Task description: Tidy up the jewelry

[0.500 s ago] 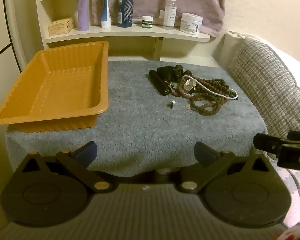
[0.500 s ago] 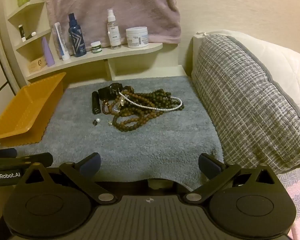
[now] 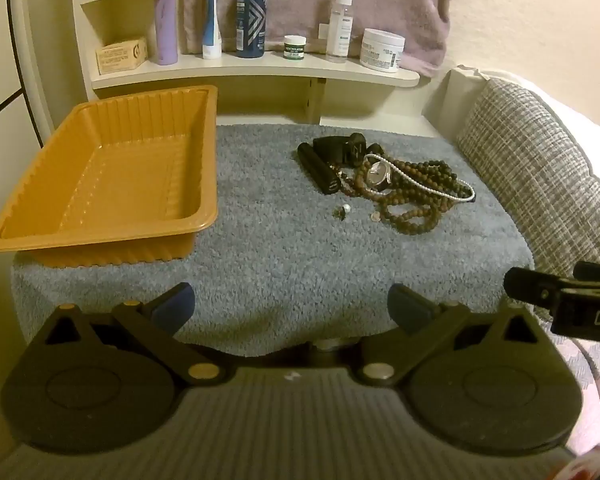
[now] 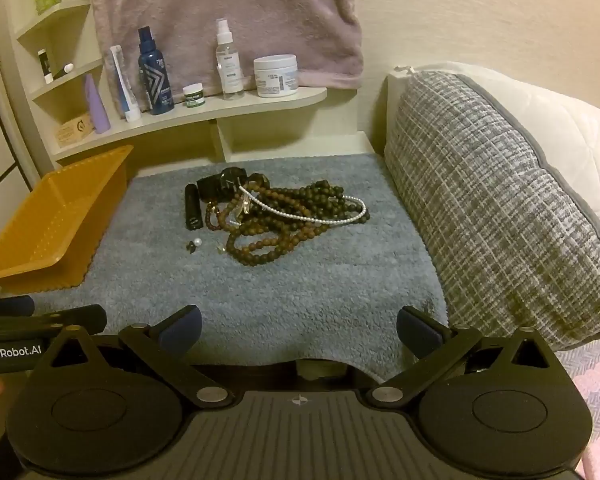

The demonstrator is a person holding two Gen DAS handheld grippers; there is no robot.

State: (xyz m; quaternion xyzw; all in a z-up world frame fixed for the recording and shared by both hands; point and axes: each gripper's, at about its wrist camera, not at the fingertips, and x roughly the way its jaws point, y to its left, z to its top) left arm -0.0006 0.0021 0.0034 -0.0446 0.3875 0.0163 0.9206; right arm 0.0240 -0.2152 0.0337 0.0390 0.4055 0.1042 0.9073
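A heap of brown bead necklaces [image 3: 414, 204] [image 4: 284, 220] lies on a grey-blue mat [image 3: 284, 248] [image 4: 300, 288], with a white pearl strand [image 3: 428, 186] [image 4: 312, 214], a wristwatch [image 3: 378, 174], a black tube [image 3: 318, 168] [image 4: 192, 210], black pieces behind and small earrings [image 3: 344, 211] [image 4: 194, 244] in front. An empty orange tray [image 3: 112, 176] [image 4: 52, 224] stands at the left. My left gripper [image 3: 292, 308] and right gripper [image 4: 298, 326] are both open and empty, at the mat's near edge, well short of the jewelry.
A shelf [image 3: 256, 70] [image 4: 204, 114] behind the mat carries bottles, jars and a small box. A pink towel [image 4: 228, 20] hangs above it. A grey woven cushion [image 3: 540, 176] [image 4: 492, 208] borders the mat on the right.
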